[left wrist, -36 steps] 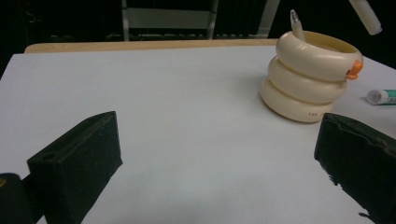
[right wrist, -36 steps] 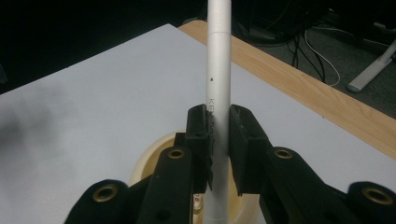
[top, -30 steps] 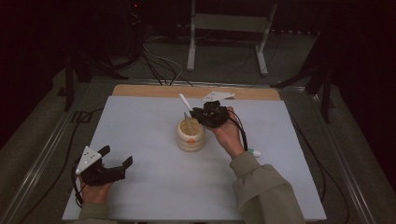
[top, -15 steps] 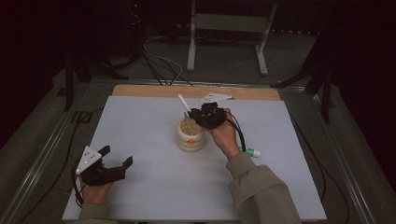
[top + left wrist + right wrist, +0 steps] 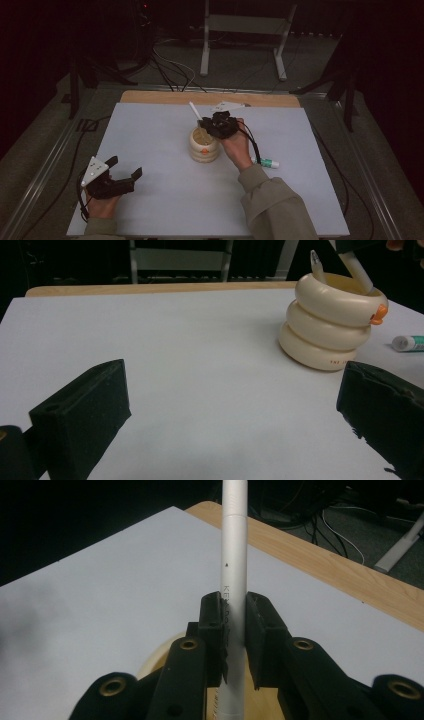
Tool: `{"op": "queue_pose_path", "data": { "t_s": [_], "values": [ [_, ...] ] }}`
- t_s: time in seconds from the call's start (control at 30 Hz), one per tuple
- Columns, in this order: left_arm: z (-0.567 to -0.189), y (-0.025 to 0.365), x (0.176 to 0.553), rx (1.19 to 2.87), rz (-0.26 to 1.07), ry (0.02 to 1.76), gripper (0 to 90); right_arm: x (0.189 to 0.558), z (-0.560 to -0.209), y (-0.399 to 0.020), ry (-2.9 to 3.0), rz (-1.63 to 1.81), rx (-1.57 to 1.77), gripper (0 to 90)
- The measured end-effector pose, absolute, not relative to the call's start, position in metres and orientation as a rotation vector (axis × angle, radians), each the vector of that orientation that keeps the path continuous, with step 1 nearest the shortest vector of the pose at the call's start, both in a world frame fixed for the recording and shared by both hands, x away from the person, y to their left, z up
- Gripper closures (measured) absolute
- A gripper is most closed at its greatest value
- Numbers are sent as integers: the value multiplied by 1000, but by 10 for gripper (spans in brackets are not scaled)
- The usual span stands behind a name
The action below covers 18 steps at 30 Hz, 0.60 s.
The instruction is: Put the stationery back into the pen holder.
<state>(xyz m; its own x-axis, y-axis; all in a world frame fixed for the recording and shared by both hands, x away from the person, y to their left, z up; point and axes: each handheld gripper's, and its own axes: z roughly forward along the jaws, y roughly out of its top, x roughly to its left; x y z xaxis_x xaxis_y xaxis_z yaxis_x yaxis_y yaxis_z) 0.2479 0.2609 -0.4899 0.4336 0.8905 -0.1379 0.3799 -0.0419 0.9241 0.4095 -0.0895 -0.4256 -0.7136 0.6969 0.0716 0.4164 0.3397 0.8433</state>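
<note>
— Where does the job stand at the white table [image 5: 165, 200]?

— Midway, by the look of it. The right gripper [image 5: 216, 126] is clamped on a slim white plastic pen [image 5: 234, 560], its lower end over the mouth of the cream ribbed holder shaped like three stacked rings [image 5: 327, 325], which stands near the table's middle. The pen is not let go.

— Anything already inside?

— One pale pen-like stick [image 5: 316, 266] leans in the holder. A white tube with a teal cap [image 5: 266, 162] lies on the table beside the right forearm, apparently left to collect.

— And the other hand?

— The left gripper [image 5: 120, 177] rests near the front edge, jaws spread wide, holding nothing, well apart from the holder.
</note>
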Motion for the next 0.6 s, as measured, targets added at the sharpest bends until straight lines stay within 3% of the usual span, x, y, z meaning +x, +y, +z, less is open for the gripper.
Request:
{"op": "queue_pose_path", "data": {
  "t_s": [0.6],
  "values": [
    [-490, 261, 248, 1633, 604, 1132, 10, 412, -440, -93, 2281, 1301, 1056, 791]
  ]
}}
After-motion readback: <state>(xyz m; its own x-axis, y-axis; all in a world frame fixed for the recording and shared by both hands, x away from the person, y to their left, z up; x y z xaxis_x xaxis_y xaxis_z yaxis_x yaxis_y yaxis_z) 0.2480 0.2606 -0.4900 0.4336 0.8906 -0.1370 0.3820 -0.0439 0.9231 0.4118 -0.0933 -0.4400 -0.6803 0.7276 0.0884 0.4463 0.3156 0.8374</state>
